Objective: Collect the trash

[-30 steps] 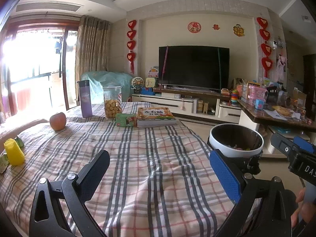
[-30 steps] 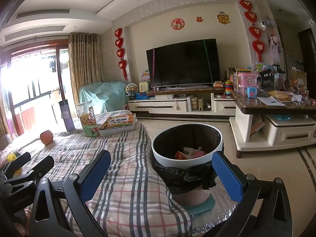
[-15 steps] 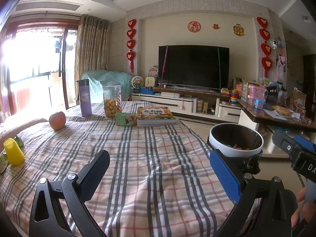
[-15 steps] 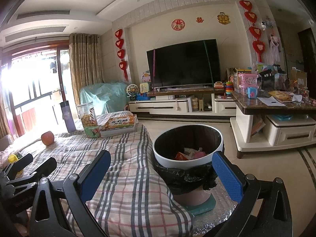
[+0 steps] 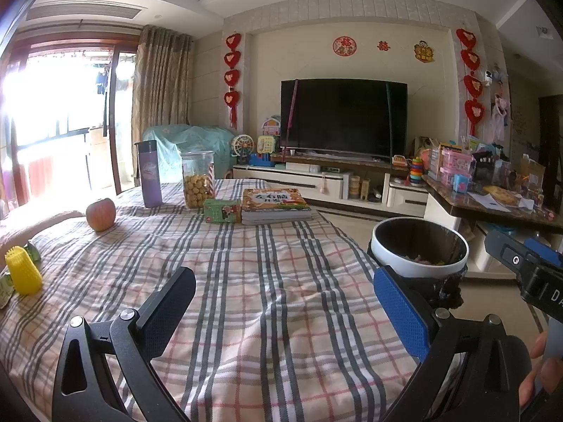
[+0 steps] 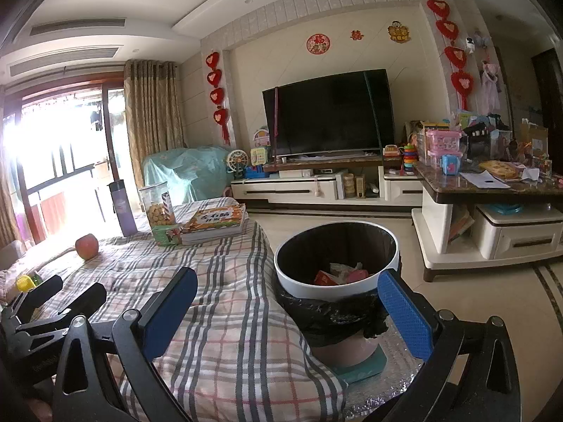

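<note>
A white-rimmed trash bin (image 6: 337,287) with a black liner stands on the floor at the right edge of the plaid-covered table (image 5: 246,299); it holds wrappers (image 6: 346,272). It also shows in the left wrist view (image 5: 418,266). My left gripper (image 5: 283,307) is open and empty above the table's near part. My right gripper (image 6: 286,307) is open and empty, hovering over the table corner just short of the bin. A yellow cone-shaped item (image 5: 21,274) and green scraps (image 5: 31,249) lie at the table's left edge.
An apple (image 5: 101,214), a purple bottle (image 5: 149,174), a cookie jar (image 5: 197,179), a green box (image 5: 222,211) and stacked books (image 5: 274,205) sit at the table's far side. A cluttered side table (image 6: 492,190) and TV cabinet (image 6: 316,186) stand beyond.
Both grippers have barely moved; the right view has drifted slightly. Both stay open and empty.
</note>
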### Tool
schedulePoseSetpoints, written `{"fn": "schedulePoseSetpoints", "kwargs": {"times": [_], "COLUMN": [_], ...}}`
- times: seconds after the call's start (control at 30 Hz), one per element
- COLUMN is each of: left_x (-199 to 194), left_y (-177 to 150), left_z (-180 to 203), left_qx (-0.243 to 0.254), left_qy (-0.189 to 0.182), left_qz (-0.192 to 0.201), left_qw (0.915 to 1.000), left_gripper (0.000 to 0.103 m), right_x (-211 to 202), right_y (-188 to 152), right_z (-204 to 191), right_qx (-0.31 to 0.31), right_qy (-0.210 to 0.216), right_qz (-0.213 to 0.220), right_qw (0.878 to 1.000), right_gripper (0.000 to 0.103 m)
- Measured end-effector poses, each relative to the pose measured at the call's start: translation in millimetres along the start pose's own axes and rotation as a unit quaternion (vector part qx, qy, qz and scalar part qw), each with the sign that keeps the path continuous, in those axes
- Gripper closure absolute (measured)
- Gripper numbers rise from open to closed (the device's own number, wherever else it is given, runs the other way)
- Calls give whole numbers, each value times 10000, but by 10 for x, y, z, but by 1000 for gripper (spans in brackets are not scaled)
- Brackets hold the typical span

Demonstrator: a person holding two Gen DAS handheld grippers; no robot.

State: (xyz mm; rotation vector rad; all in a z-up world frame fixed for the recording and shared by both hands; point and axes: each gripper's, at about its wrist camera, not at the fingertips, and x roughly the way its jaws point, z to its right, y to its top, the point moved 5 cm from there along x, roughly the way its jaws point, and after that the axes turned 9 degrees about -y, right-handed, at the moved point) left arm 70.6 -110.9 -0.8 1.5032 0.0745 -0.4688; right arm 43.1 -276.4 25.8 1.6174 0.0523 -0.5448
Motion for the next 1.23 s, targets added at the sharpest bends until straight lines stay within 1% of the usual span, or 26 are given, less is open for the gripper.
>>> {"fn": "schedulePoseSetpoints", "kwargs": {"times": [0.87, 1.23], "left_x": [59, 74], "left_y": [-47, -53], "left_z": [-15, -33], "left_qx": [5, -11], "left_qy": [-30, -39], "left_qz": [-92, -128], "left_qw": [10000, 9999], "left_gripper": [1, 1], "right_x": [-1, -8], "right_y": [12, -20], "right_z": [-37, -173], "right_qx": [21, 46], "right_qy": [26, 70], "right_qz": [-12, -98], "right_qw": [10000, 9999], "right_gripper": [0, 0]}}
